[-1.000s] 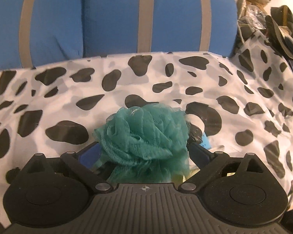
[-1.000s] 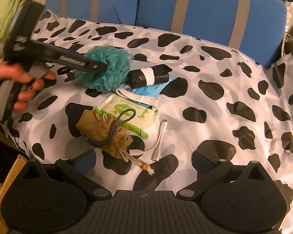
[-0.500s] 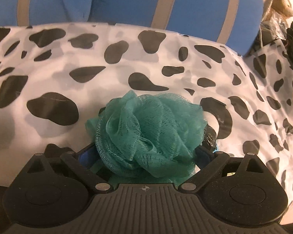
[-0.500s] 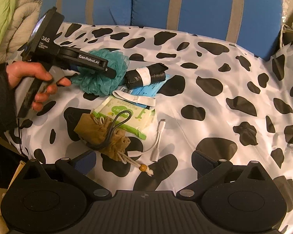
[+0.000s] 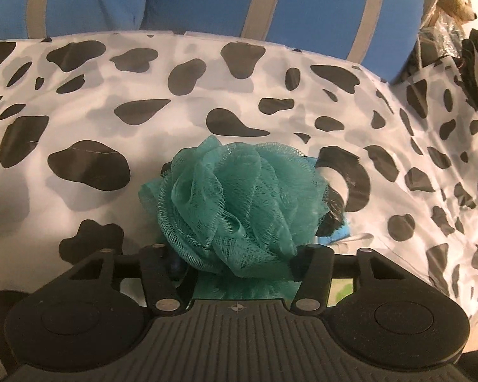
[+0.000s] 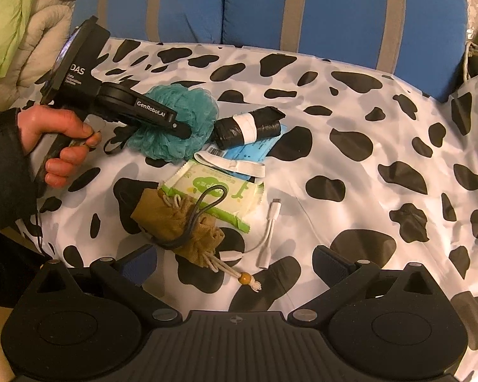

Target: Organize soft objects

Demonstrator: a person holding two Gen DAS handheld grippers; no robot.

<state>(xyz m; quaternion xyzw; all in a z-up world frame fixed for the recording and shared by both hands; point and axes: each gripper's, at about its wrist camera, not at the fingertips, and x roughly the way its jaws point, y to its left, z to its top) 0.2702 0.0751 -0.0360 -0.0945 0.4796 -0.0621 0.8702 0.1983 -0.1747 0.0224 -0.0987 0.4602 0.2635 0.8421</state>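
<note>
Now the left gripper (image 5: 235, 254) was closing its jaws around the teal bath pouf (image 5: 239, 203), lying just beside the black bag roll (image 6: 250, 124), whose springy mesh risked slipping free, while the right gripper (image 6: 235, 261) hung wide open.

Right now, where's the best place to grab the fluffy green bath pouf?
Probably across its round middle, coming down from above on the near side, as the left gripper does: its jaws are closing with the teal pouf between them. The mesh is squashy all round, so any wide pinch holds. The far-right side is crowded by the black roll.
</note>
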